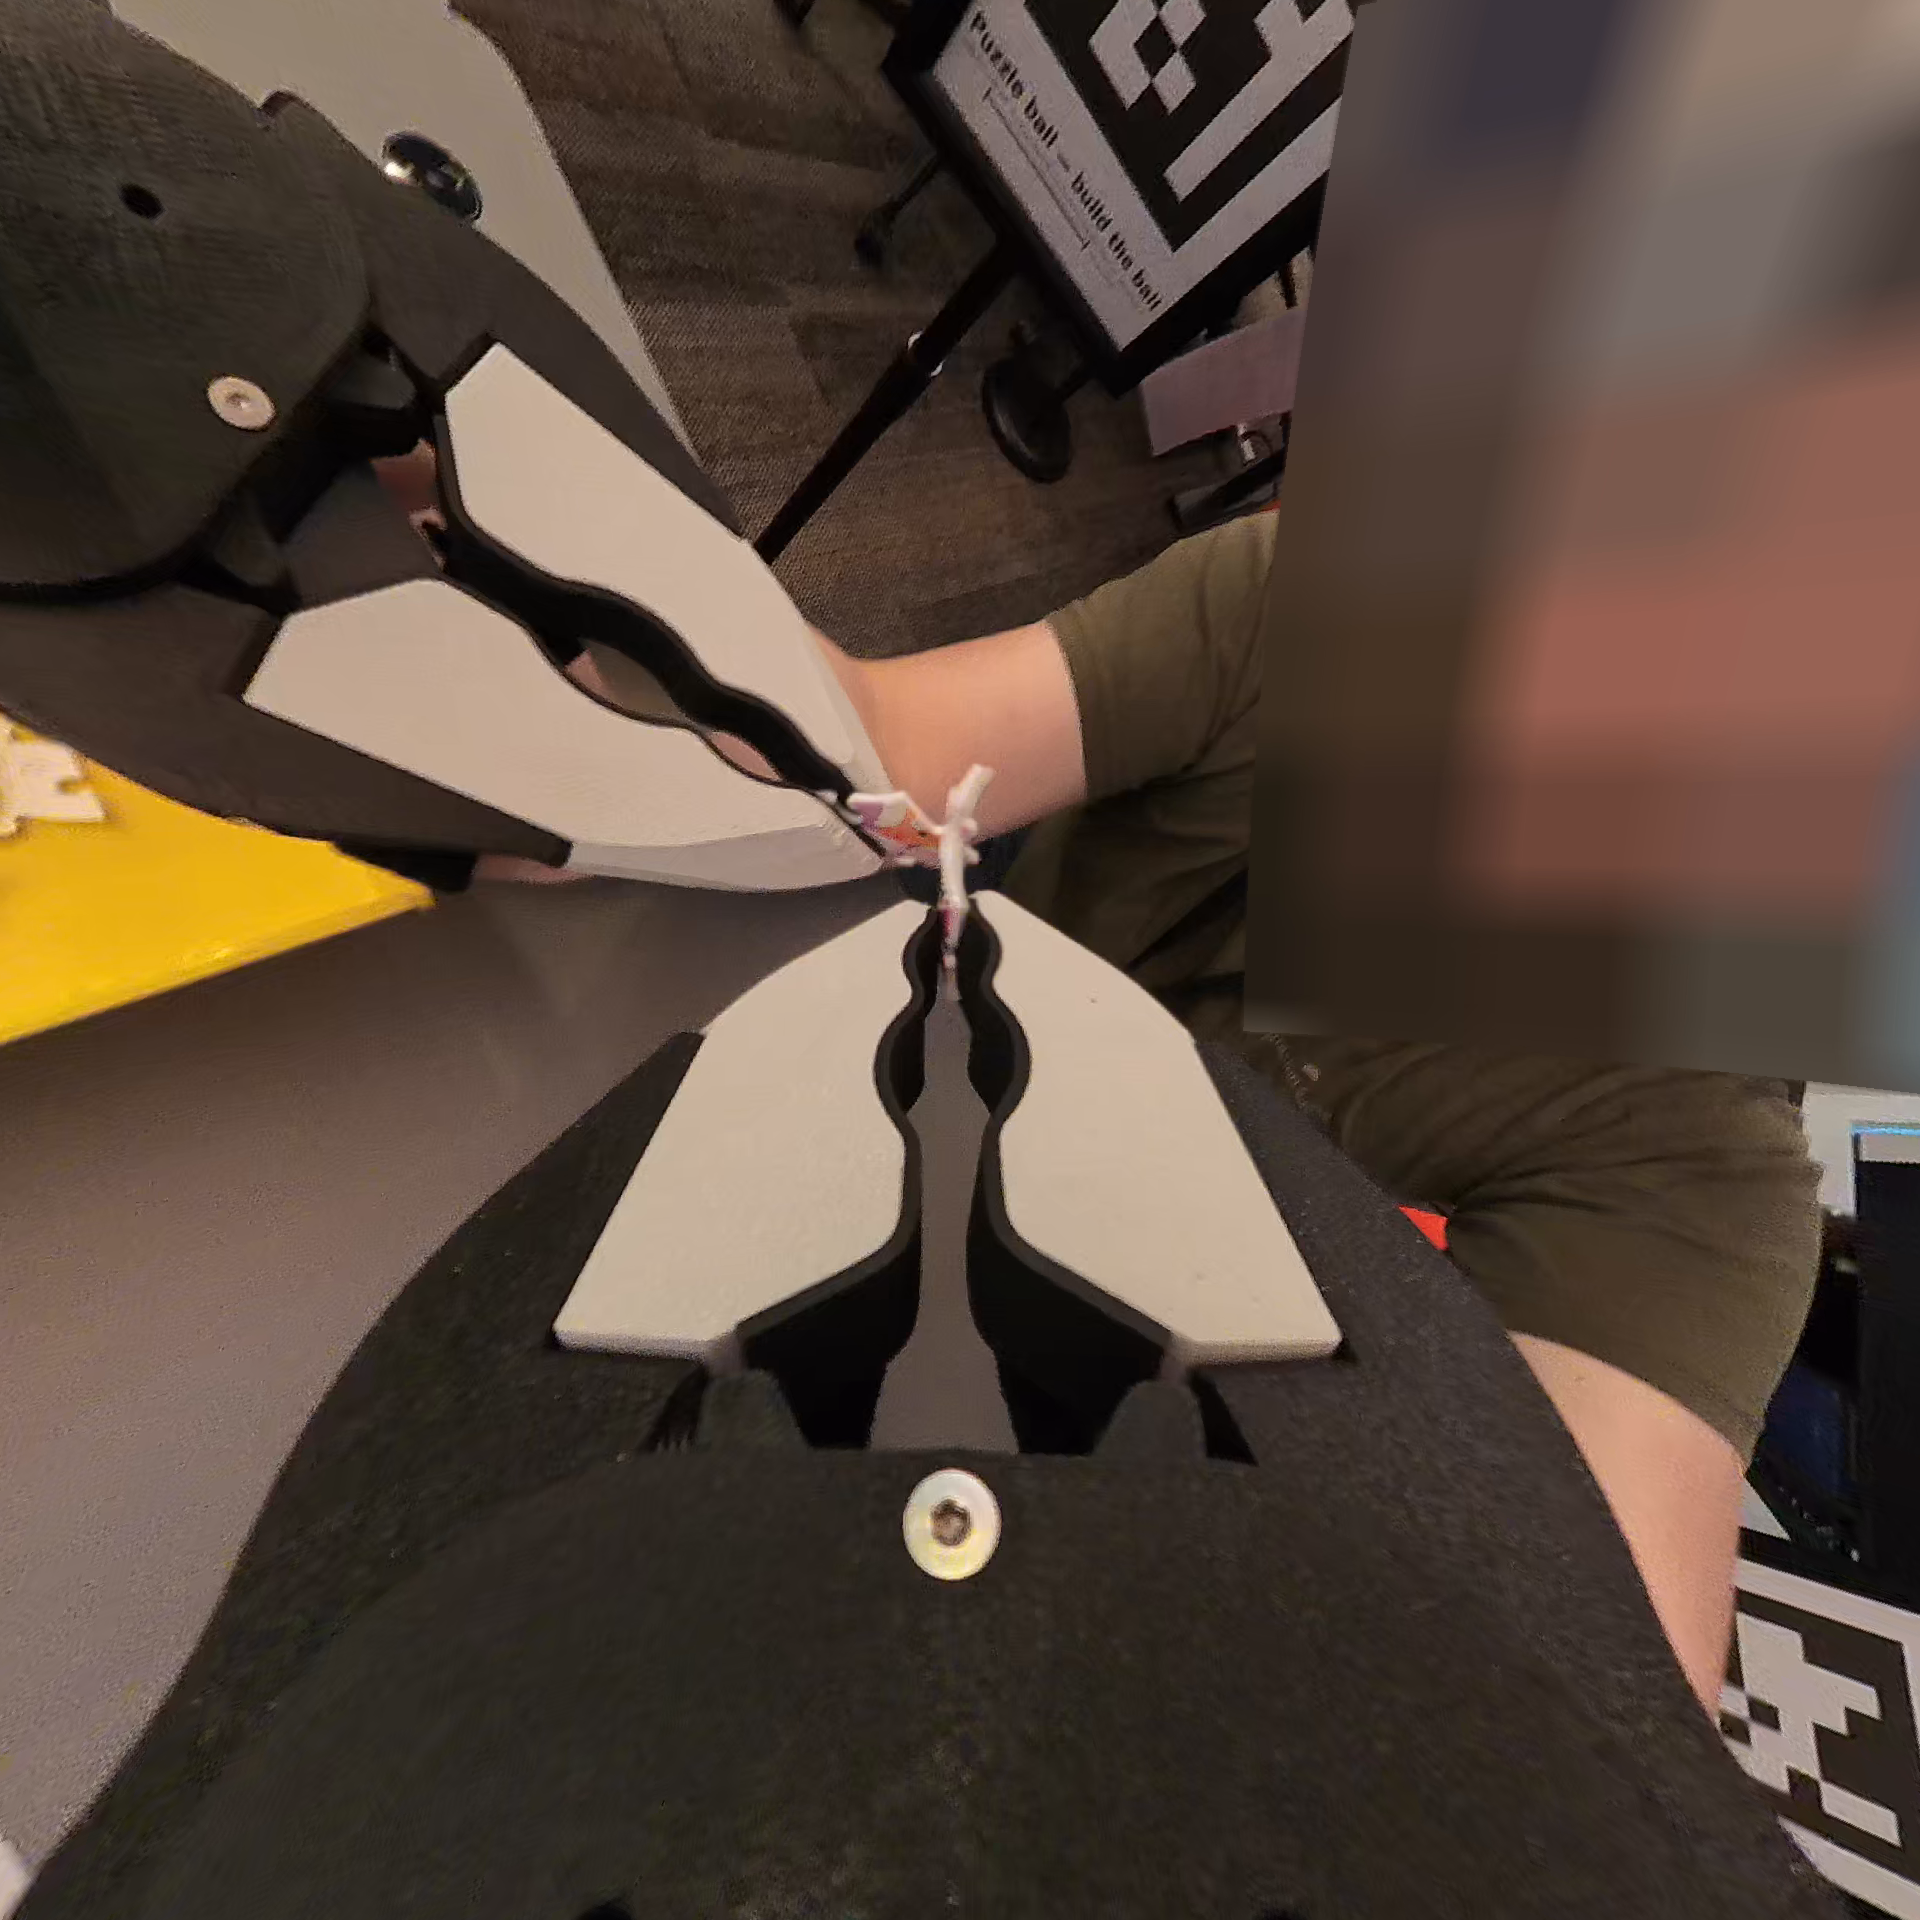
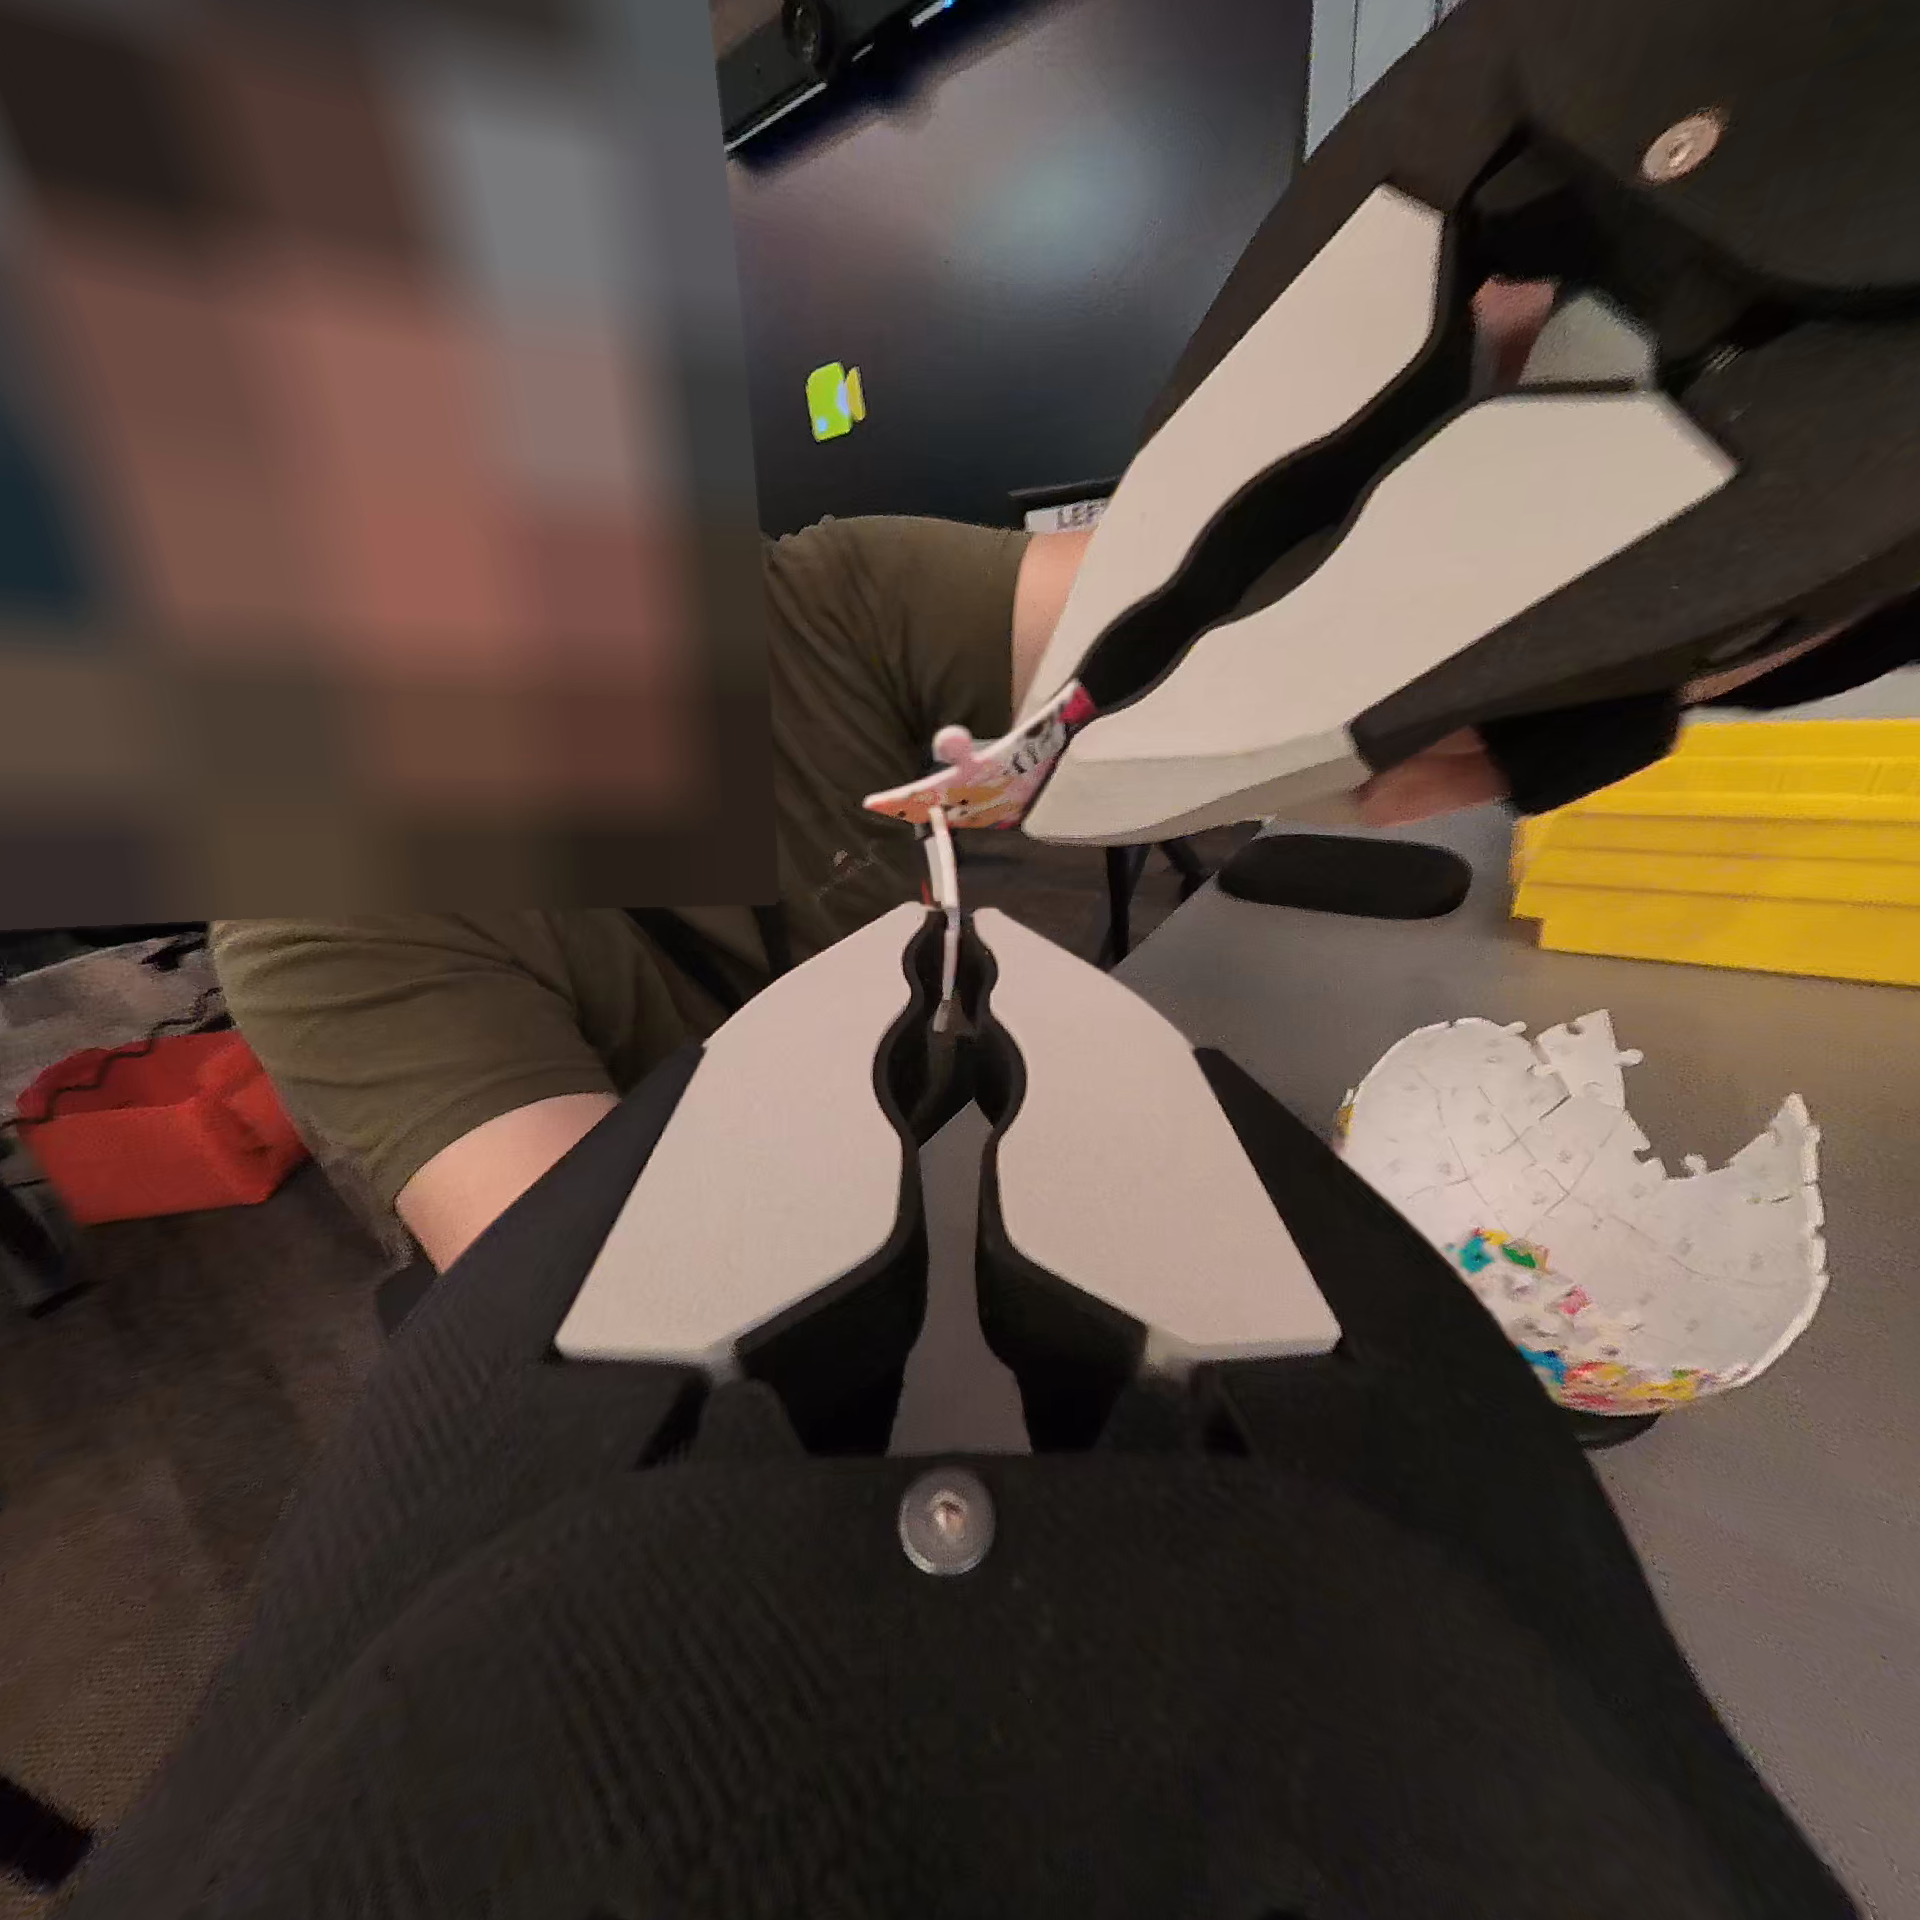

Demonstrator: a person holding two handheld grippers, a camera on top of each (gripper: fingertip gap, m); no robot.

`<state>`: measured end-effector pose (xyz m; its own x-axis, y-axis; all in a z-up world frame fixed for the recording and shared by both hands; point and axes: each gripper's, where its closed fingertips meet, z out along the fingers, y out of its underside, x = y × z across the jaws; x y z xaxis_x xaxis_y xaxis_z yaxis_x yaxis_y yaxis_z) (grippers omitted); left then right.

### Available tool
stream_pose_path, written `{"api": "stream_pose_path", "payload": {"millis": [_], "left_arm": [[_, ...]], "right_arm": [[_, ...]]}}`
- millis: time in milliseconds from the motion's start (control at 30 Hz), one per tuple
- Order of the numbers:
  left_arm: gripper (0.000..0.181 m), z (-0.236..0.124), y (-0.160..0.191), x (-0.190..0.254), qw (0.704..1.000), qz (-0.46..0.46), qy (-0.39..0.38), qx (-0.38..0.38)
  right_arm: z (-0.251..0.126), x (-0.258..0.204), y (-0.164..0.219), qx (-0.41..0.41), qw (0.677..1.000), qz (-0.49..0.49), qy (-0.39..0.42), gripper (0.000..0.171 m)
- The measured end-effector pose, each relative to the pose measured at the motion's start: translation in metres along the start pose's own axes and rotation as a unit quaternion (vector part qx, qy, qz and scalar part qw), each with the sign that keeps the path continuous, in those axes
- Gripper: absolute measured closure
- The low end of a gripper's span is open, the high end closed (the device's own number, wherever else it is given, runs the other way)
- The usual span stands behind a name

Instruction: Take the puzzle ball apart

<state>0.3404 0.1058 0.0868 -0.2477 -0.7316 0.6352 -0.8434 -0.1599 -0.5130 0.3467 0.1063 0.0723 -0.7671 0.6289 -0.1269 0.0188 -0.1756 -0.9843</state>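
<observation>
White and black, two grippers meet tip to tip above the near edge of a grey table [image 2: 1299, 997]. The left gripper [image 1: 951, 920] has its jaws pinched on one thin puzzle piece [image 1: 954, 831], seen edge-on and standing upright out of the tips. The right gripper [image 2: 951, 920] is likewise clamped on a second piece [image 2: 943, 862], a narrow white strip. Where the two pieces meet they touch at a near right angle; whether they are locked together or already loose I cannot tell. So: two grippers, two pieces held, both in the air between the tools.

One larger part of the puzzle ball, a bowl-shaped shell [image 2: 1590, 1216], lies on the table to the right of the right gripper, white inside with jagged tabbed edges and bright colours along its low rim. It sits well apart from the held pieces.

Yellow trays [image 2: 1714, 883] are stacked farther along the table. A person in an olive T-shirt [image 2: 883, 644] sits just behind the grippers. One red box [image 2: 156, 1132] rests on the grey carpet at the left. A dark wall stands at the back. A card with a black-and-white square marker [image 1: 1143, 156] hangs over the carpet, beyond the table's edge.
</observation>
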Motion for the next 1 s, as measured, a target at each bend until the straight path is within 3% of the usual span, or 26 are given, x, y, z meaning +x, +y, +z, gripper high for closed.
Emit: {"api": "stream_pose_path", "payload": {"millis": [167, 267, 300, 367, 467, 600, 833, 900, 1000], "left_arm": [[0.179, -0.008, 0.007, -0.006, 0.999, 0.024, -0.024, -0.017], [0.179, -0.012, 0.002, -0.009, 0.999, 0.023, -0.027, 0.01], [0.179, -0.014, 0.0, -0.012, 0.999, 0.025, -0.036, 0.023], [0.179, -0.02, -0.004, -0.021, 0.997, 0.016, -0.053, 0.052], [0.179, -0.033, -0.016, -0.043, 0.988, -0.027, -0.08, 0.129], [0.179, -0.042, -0.023, -0.053, 0.979, -0.033, -0.079, 0.183], [0.179, -0.035, -0.019, -0.073, 0.978, -0.056, -0.098, 0.174], [0.179, -0.032, -0.018, -0.087, 0.976, -0.071, -0.119, 0.169], [0.179, -0.028, -0.016, -0.114, 0.97, -0.085, -0.168, 0.153]], "right_arm": [[0.011, 0.015, 0.021, -0.052, 0.997, 0.054, -0.001, 0.168], [0.0, 0.032, 0.028, -0.057, 0.992, 0.089, 0.069, 0.168], [-0.01, 0.041, 0.035, -0.069, 0.984, 0.108, 0.126, 0.168], [-0.046, 0.062, 0.057, -0.108, 0.933, 0.173, 0.295, 0.168], [-0.117, 0.068, 0.072, -0.111, 0.823, 0.228, 0.509, 0.168], [-0.177, 0.059, 0.089, -0.096, 0.719, 0.267, 0.635, 0.168], [-0.218, 0.063, 0.137, -0.123, 0.616, 0.373, 0.683, 0.16], [-0.223, 0.062, 0.137, -0.101, 0.605, 0.389, 0.687, 0.156], [-0.228, 0.058, 0.112, -0.045, 0.613, 0.354, 0.705, 0.157]]}}
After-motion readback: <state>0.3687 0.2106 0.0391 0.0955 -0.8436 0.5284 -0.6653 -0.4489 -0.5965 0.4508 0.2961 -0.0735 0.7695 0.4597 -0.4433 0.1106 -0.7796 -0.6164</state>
